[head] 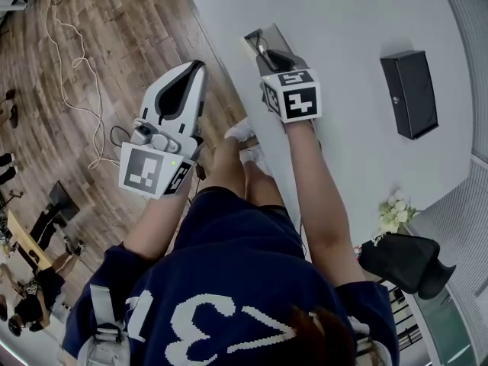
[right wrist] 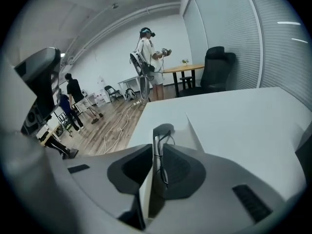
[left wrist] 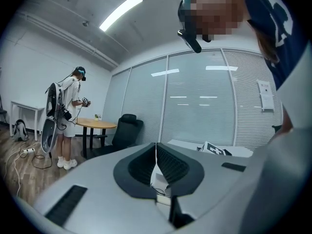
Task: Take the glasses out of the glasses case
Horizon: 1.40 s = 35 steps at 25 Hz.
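Note:
Thin black-framed glasses [head: 264, 43] hang just above the near-left part of the white table [head: 351, 21], pinched in my right gripper [head: 269, 53]. In the right gripper view its jaws are shut on the glasses' frame [right wrist: 159, 152], and the lenses stick out ahead of the right gripper [right wrist: 157, 141]. The black glasses case [head: 409, 94] lies on the table well to the right of that gripper, and looks closed. My left gripper [head: 200, 67] is off the table, over the wooden floor, shut and empty; in its own view the left gripper [left wrist: 156, 146] points across the room.
The table's left edge [head: 217, 56] runs just left of the glasses. A small flower pot [head: 395, 213] and a black chair [head: 408, 261] are at the lower right. Cables [head: 72, 82] trail over the floor. Another person [right wrist: 148, 57] stands by a round table.

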Tool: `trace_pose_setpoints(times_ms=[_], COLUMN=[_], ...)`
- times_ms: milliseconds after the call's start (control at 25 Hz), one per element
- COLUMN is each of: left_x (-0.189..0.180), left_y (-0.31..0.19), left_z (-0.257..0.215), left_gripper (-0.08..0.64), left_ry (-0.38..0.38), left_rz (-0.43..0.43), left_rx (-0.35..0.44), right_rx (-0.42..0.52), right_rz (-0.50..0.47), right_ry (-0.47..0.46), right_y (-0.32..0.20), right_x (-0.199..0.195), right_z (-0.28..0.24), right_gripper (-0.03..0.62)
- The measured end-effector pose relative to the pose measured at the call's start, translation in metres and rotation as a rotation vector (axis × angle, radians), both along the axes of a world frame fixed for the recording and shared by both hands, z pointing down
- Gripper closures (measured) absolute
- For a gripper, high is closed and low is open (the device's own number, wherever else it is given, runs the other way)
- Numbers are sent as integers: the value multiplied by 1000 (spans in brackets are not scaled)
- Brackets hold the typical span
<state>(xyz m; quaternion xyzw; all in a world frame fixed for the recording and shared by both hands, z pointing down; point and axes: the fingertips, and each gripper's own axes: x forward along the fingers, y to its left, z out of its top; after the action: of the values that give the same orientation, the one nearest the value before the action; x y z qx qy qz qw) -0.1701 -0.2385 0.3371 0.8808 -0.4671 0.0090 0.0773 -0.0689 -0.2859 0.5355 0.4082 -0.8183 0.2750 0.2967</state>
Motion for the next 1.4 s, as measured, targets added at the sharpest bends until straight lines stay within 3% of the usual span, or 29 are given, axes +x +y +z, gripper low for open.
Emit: trace_pose_setpoints(times_ms=[40,120,240,360,480,720,920,1120,1400], left_x=[-1,0,3,3,4,-2,-6,-12,-22], left_y=[0,-1,-2,-1,-1,-2,-4,-5,-13], left_z=[2,4,3,5,8,5,5,0,-32], left_gripper=[540,540,540,540,540,540,540,540,540], left_ry=[1,4,7,7,11,15,16,16,16], left_rz=[-3,-4,4,5,-4,-10,-21,-31,-42], left_rx=[-4,-8,-7,-6,-16,-18,-16,2,70], right_rx=[-16,-55,-99,-121,-140,-220,-157,-43,201], right_rz=[-1,-22,-89,-163,-221,-254,-300,-207,-42], right_ry=[7,33,166,289,355,357,405,287,-37], right_y=[-1,-1,-1,-2,-4,-3,-3,-6,-20], right_x=[2,4,8,9,13,12,8,12,21], right_z=[3,8,14,19,24,23,24,-2,-95], right_gripper=[536,540,499,504,517,512,565,566,566])
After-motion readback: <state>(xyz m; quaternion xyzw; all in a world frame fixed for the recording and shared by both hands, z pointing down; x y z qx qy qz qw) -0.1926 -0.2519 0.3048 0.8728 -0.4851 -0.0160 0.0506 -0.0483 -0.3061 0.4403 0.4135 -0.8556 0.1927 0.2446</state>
